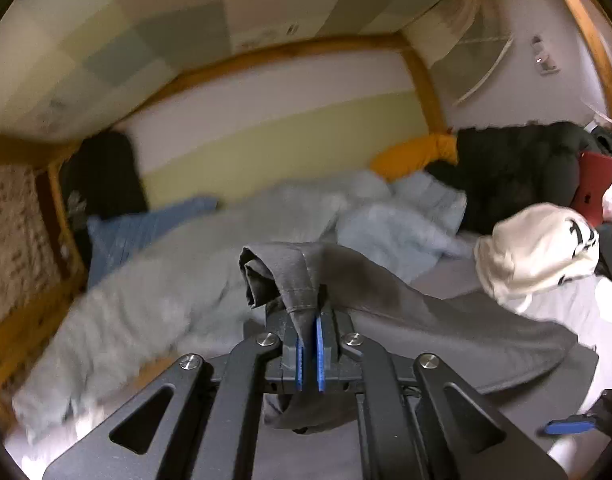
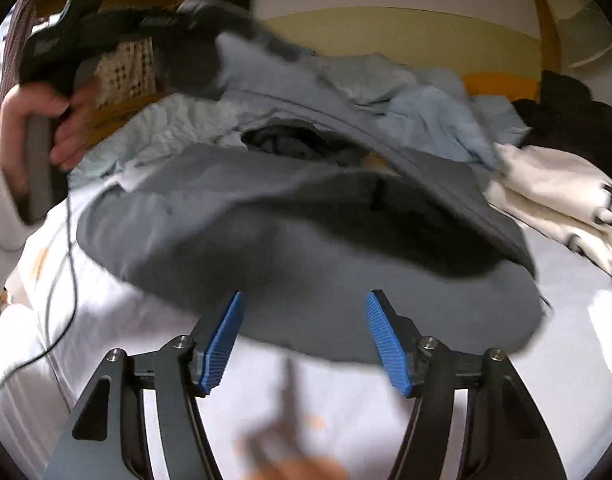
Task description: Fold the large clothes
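A large grey garment lies spread on the white bed sheet. My left gripper is shut on a bunched edge of the grey garment and holds it lifted above the bed. In the right wrist view the grey garment stretches up to the left gripper, held in a hand at the upper left. My right gripper is open and empty, its blue pads just above the garment's near hem.
A light blue quilt is heaped behind the garment. A white printed garment lies at right, with dark clothes, a red item and an orange pillow beyond. A wooden bed frame borders the left. A thin cable crosses the sheet.
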Motion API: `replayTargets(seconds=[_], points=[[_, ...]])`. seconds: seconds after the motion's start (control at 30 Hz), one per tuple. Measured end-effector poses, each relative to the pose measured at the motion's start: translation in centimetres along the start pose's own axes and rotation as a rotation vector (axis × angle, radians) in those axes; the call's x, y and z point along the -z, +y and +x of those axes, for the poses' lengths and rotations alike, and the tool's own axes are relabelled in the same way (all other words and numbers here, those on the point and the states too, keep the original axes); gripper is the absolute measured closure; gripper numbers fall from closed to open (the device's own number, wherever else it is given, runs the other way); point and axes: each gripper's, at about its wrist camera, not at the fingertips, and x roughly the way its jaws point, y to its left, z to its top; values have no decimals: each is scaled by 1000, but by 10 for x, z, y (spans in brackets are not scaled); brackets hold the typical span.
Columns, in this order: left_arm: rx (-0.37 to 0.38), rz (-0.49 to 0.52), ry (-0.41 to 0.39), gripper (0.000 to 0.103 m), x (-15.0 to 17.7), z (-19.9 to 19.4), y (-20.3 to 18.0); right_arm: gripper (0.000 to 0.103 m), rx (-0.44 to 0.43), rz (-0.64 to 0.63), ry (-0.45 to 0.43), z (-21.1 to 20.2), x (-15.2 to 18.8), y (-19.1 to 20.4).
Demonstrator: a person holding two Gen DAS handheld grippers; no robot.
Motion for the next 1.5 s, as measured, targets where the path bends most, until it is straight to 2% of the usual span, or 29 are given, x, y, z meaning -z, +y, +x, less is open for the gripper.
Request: replayTargets(seconds=[0.07,0.1,0.17,0.23,0.33,0.47,0.53,0.63,0.7,0.77,0.8,0.83,0.87,0.9,0.93,1.03,1.1,1.17,1.23,1.27,1.4,1.47,1.5], points=[[-26,33,-7,98,-5,15,1,38,24,12,-13,14,-20,-5],[-46,30,37,98,-3,29,2,38,55,31,-4,25,-32,-11],[-33,3,196,98,13,71,9,38,62,77,50,51,-47,-26],[-13,-27,302,98,38,102,13,38,31,103,121,81,-57,-43],[12,-68,451,98,81,131,21,38,138,99,182,106,-60,-66],[27,-88,538,98,121,152,21,38,204,74,163,101,-55,-83],[23,-70,554,98,129,157,16,38,227,82,163,97,-48,-91],[20,-50,621,97,135,168,5,38,274,133,172,96,-41,-102],[-19,4,675,86,142,170,1,38,318,180,171,97,-37,-110],[-116,79,685,61,146,170,-1,37,316,264,160,94,-29,-116],[-168,106,672,58,147,168,1,37,294,303,157,90,-24,-118],[-175,95,652,56,147,163,6,37,281,303,156,89,-21,-117],[-153,60,639,57,146,156,13,41,263,270,152,85,-19,-114],[-123,15,624,57,143,146,18,80,242,248,148,82,-17,-111],[-85,-15,594,55,139,132,20,101,241,254,137,79,-13,-111],[9,55,488,44,126,89,-2,101,213,237,31,58,0,-103],[190,73,476,44,120,69,-30,101,220,213,46,54,3,-98],[378,41,515,44,116,63,-59,101,211,237,54,49,4,-99],[496,6,550,44,114,66,-82,101,199,264,61,40,1,-101],[536,-8,557,44,112,69,-93,101,188,266,61,34,0,-101],[606,13,612,42,107,89,-137,101,211,227,80,14,7,-98],[603,20,641,31,105,98,-152,101,229,221,56,2,11,-100],[625,4,657,30,104,103,-157,101,234,221,42,-5,13,-102]])
